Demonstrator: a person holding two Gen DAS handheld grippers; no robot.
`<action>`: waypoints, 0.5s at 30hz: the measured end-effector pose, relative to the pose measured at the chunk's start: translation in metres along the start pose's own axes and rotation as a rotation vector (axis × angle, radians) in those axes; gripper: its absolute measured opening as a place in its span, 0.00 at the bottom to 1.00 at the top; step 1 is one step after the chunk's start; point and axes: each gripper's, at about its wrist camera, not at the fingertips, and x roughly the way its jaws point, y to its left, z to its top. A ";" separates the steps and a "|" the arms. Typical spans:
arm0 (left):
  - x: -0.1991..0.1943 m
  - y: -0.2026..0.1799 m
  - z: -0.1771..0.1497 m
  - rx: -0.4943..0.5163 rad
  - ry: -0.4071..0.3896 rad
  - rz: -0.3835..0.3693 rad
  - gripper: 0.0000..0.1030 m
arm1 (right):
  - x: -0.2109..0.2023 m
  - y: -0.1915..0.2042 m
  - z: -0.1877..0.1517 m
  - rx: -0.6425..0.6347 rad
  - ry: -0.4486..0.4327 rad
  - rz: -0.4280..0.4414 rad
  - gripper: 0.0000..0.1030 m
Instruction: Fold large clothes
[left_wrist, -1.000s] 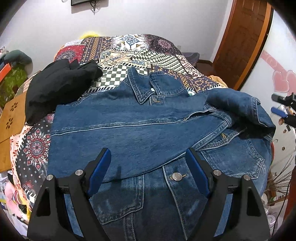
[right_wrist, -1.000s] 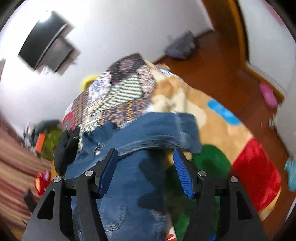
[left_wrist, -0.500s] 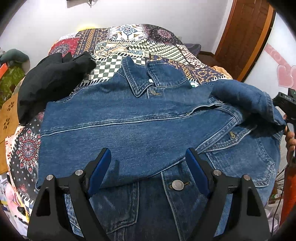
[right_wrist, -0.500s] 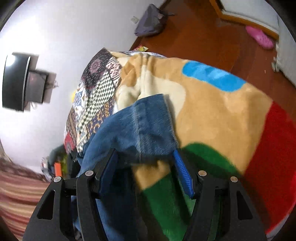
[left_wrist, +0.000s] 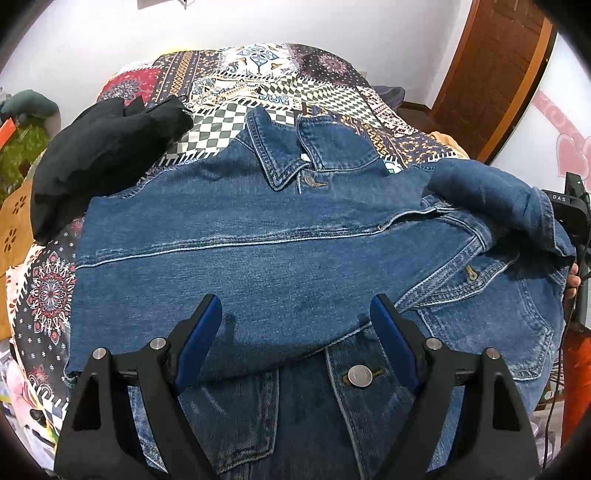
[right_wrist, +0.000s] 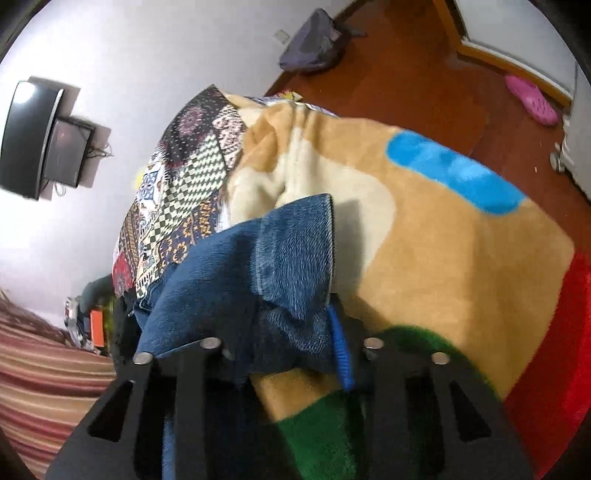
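I have the denim jacket (left_wrist: 258, 258) spread front-up across the patterned bedspread (left_wrist: 295, 85), directly under and ahead of my left tongs (left_wrist: 295, 325), collar at the far side and one sleeve already folded across the chest. A black garment (left_wrist: 99, 162) lies well off to the far left of them. Those left tongs hang wide open above the cloth, gripping nothing.

The change is on my right tongs (right_wrist: 291, 332): a second ago they stood open over the other sleeve's cuff (right_wrist: 295, 251), and they have just been closing with that cuff between the pads, which now pinch bunched denim just above the plush blanket (right_wrist: 443, 258). I judge the grab is made, so this sleeve can next be carried inward over the chest. The fabric looks thick and bunched; it may slip.
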 end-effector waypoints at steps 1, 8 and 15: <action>-0.003 0.001 0.000 0.002 -0.008 0.000 0.80 | -0.006 0.007 0.000 -0.022 -0.013 0.007 0.23; -0.026 0.013 -0.003 -0.015 -0.062 0.000 0.80 | -0.055 0.083 -0.002 -0.237 -0.112 0.070 0.21; -0.050 0.031 -0.011 -0.040 -0.117 -0.015 0.80 | -0.069 0.205 -0.047 -0.558 -0.094 0.172 0.21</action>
